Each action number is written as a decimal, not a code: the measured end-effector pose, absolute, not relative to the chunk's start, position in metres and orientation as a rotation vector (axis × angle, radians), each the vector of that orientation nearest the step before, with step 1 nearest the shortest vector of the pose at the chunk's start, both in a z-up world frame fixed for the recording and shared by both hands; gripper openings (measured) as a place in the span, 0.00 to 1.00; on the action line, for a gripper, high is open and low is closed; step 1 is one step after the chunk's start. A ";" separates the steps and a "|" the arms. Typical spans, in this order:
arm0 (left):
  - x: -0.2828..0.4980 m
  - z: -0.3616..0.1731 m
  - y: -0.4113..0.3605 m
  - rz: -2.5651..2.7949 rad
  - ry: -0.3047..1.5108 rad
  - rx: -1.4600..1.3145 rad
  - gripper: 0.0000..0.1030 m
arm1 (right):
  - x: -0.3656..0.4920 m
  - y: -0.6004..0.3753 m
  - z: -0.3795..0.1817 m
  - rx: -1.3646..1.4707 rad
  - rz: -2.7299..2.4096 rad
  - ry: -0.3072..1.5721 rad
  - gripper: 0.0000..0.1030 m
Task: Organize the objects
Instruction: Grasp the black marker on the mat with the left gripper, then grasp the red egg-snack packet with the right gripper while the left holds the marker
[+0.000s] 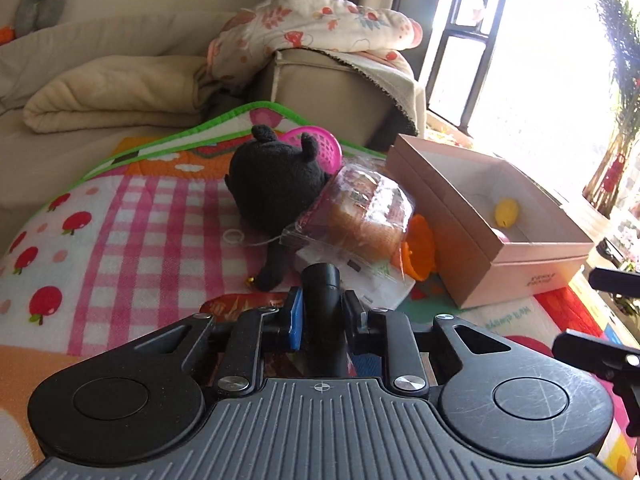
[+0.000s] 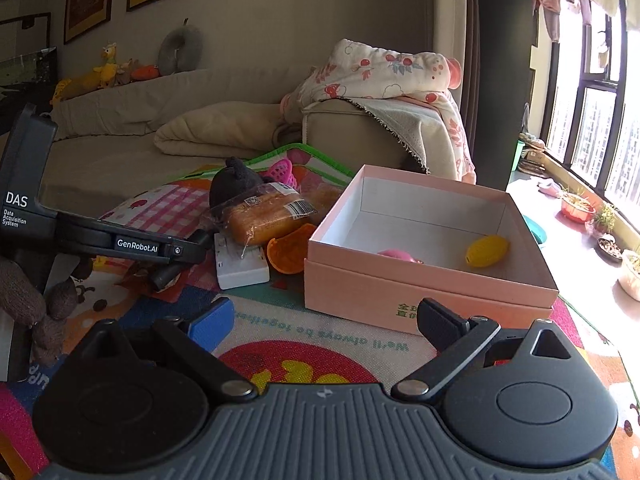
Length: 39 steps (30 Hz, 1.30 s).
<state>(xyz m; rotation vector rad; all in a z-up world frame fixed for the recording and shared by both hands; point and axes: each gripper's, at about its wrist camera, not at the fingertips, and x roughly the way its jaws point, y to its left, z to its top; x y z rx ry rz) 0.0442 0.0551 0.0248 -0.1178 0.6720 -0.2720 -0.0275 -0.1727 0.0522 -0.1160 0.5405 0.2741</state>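
Note:
My left gripper is shut on a black tube and holds it low over the play mat; it also shows in the right wrist view. Just ahead lie a wrapped bread loaf, a black plush toy, a white power strip and an orange bowl. An open pink box to the right holds a yellow toy. My right gripper is open and empty, in front of the pink box, which holds the yellow toy and a pink item.
A pink plastic basket lies behind the plush. A beige sofa with a folded blanket and a floral quilt stands behind the mat. A window ledge with small pots runs along the right. A brown knitted toy lies at left.

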 end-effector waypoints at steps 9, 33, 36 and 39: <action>-0.039 0.026 0.108 -0.334 0.690 -0.146 0.22 | 0.003 -0.110 0.062 -0.189 0.415 0.589 0.95; -0.066 0.041 0.132 -0.266 0.670 -0.167 0.22 | 0.002 -0.060 0.044 -0.209 0.509 0.766 0.72; -0.066 0.048 0.105 -0.358 0.680 -0.153 0.22 | -0.031 -0.107 0.057 -0.176 0.478 0.732 0.72; -0.056 0.067 0.070 -0.450 0.648 -0.129 0.22 | -0.065 -0.152 0.069 -0.165 0.382 0.650 0.72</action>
